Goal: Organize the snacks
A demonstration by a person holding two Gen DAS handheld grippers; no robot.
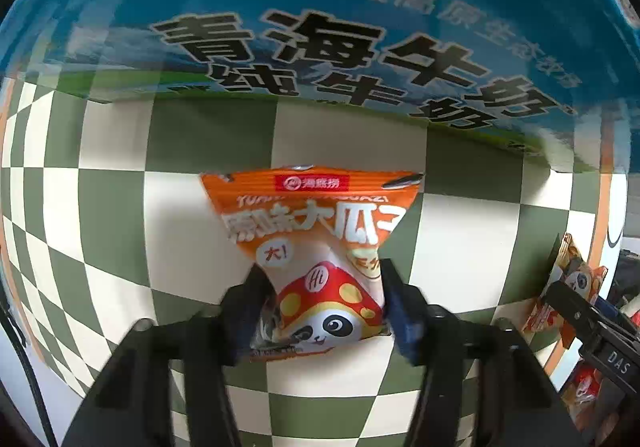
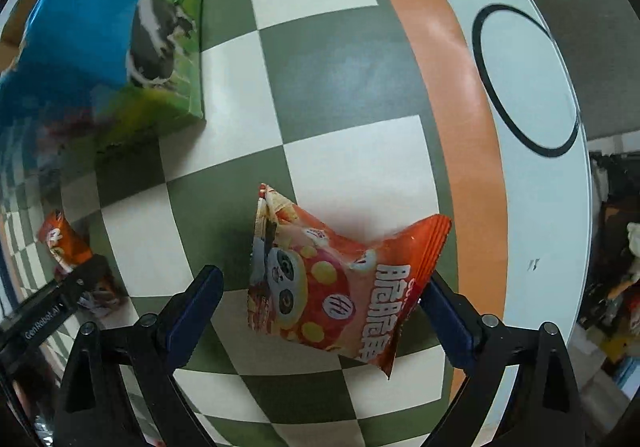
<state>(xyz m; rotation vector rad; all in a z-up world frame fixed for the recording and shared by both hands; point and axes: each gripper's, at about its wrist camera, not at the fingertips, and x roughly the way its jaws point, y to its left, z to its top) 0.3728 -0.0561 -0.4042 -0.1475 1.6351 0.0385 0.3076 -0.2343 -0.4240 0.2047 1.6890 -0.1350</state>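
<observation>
My left gripper [image 1: 320, 303] is shut on an orange sunflower-seed packet [image 1: 316, 247] with a panda and red mushroom cap, held over the green-and-white checkered cloth [image 1: 460, 247]. My right gripper [image 2: 320, 299] is open, its jaws wide apart on either side of a red-orange snack packet [image 2: 340, 287] that lies on the cloth. In the right wrist view the left gripper [image 2: 60, 295] and its orange packet [image 2: 64, 243] show at the far left. In the left wrist view the right gripper [image 1: 592, 327] and the red-orange packet [image 1: 572, 279] show at the far right.
A large blue milk carton box [image 1: 320, 27] with Chinese lettering stands just behind the held packet; it also shows in the right wrist view [image 2: 100, 47] with a cow picture. The cloth has an orange border [image 2: 460, 87]; beyond it lies the pale table rim [image 2: 560, 207].
</observation>
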